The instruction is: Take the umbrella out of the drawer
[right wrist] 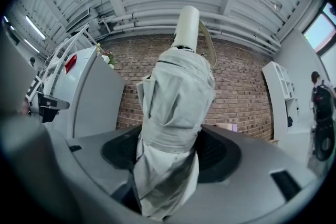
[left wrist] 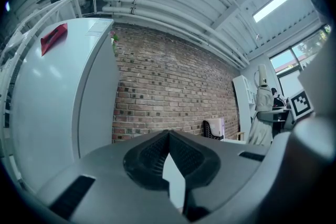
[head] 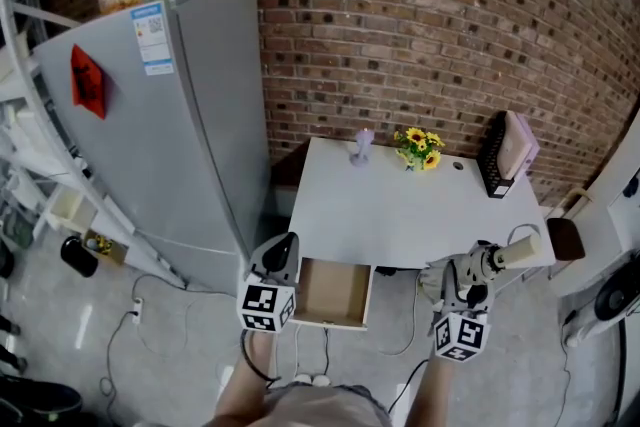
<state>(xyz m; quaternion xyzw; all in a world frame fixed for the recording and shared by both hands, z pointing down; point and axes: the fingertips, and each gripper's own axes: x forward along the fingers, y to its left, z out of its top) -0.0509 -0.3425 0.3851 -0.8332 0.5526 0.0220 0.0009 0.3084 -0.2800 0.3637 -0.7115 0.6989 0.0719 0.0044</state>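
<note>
In the head view the white table's wooden drawer (head: 335, 293) stands pulled open, and I see nothing in it. My right gripper (head: 466, 281) is shut on a folded pale grey umbrella (head: 488, 263), held off the table's front right corner. Its cream handle (head: 522, 251) points right. In the right gripper view the umbrella (right wrist: 176, 107) fills the gap between the jaws, with its handle (right wrist: 187, 28) sticking upward. My left gripper (head: 281, 258) hangs at the drawer's left side. In the left gripper view my left gripper (left wrist: 169, 136) is shut at the tips and holds nothing.
A tall grey fridge (head: 170, 135) stands left of the table (head: 400, 215), against a brick wall. On the tabletop are a sunflower pot (head: 420, 150), a small purple figure (head: 361, 147) and a black-and-pink object (head: 506, 153). Cables (head: 140, 315) lie on the floor.
</note>
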